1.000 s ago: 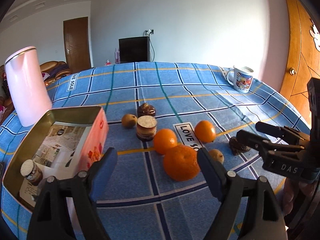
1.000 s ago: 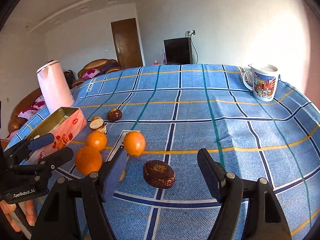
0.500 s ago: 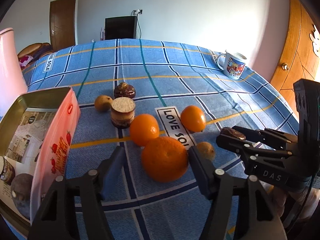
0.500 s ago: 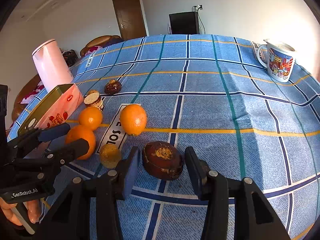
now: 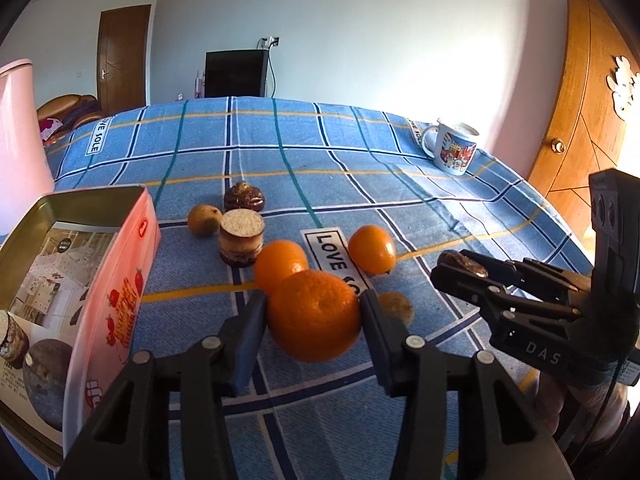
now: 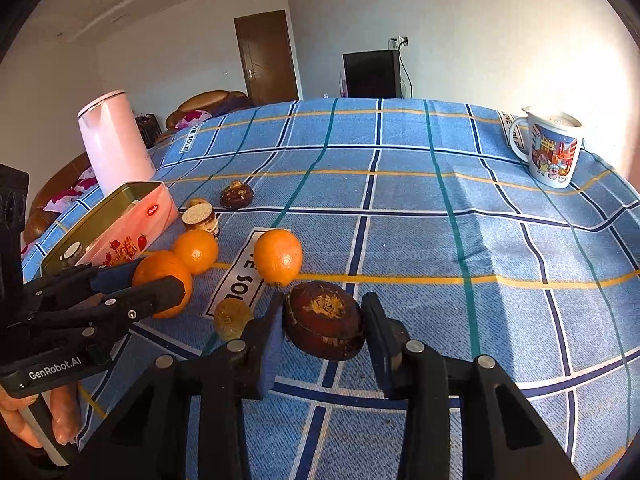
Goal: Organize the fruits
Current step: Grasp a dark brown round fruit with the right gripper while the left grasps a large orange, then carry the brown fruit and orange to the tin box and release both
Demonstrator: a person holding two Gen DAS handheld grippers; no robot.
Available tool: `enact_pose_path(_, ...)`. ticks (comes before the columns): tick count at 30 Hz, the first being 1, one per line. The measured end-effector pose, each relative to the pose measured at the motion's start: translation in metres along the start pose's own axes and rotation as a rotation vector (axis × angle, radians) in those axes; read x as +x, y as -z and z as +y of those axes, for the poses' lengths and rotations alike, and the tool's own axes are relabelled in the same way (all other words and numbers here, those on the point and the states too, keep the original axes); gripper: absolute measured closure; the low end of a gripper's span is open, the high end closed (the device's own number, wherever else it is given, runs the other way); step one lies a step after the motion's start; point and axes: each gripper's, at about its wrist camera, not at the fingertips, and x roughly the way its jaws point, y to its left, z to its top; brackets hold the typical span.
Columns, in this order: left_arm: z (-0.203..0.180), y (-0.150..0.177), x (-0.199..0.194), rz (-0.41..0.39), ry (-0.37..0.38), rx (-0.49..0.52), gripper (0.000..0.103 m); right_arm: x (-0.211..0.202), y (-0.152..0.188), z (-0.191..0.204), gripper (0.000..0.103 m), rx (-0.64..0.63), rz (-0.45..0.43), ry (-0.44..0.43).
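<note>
The large orange (image 5: pixel 314 316) sat between the fingers of your left gripper (image 5: pixel 314 320), both pads touching its sides; the jaws were clamped on it, with the fruit resting on or just above the cloth. Your right gripper (image 6: pixel 324 326) was likewise closed on the dark brown fruit (image 6: pixel 324 320), pads against both flanks. In my judgement, you needed to lift each straight up before swinging across, since round fruit will roll out of a slack grip.

Just ahead of the left fingers lay a smaller orange (image 5: pixel 280 264), touching the held one. A third orange (image 5: pixel 372 249) sat ahead and to the right, and a small brownish fruit (image 5: pixel 394 305) just right of the right finger. The open tin (image 5: pixel 116 264) stood left of that gripper, already holding some items. The pink kettle (image 6: pixel 114 140) and mug (image 6: pixel 552 146) were well clear.
</note>
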Motion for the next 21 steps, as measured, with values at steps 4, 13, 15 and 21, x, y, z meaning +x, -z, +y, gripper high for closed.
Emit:
enact_pose_path(4,-0.001,0.001,-0.006,-0.04,-0.018,0.007,0.054,-0.01,0.002,0.005,0.063,-0.025,-0.061,0.01)
enact_pose_path(13,-0.004,0.005,-0.021,-0.131,-0.061,0.022,0.054,-0.019,0.005,0.007,0.063,-0.036,-0.126,0.009)
enact_pose_path(15,-0.005,0.005,-0.023,-0.144,-0.066,0.022,0.054,-0.022,0.005,0.008,0.063,-0.042,-0.143,0.008)
enact_pose_path(21,-0.005,0.007,-0.028,-0.177,-0.08,0.021,0.054,-0.03,0.008,0.01,0.063,-0.055,-0.192,0.008)
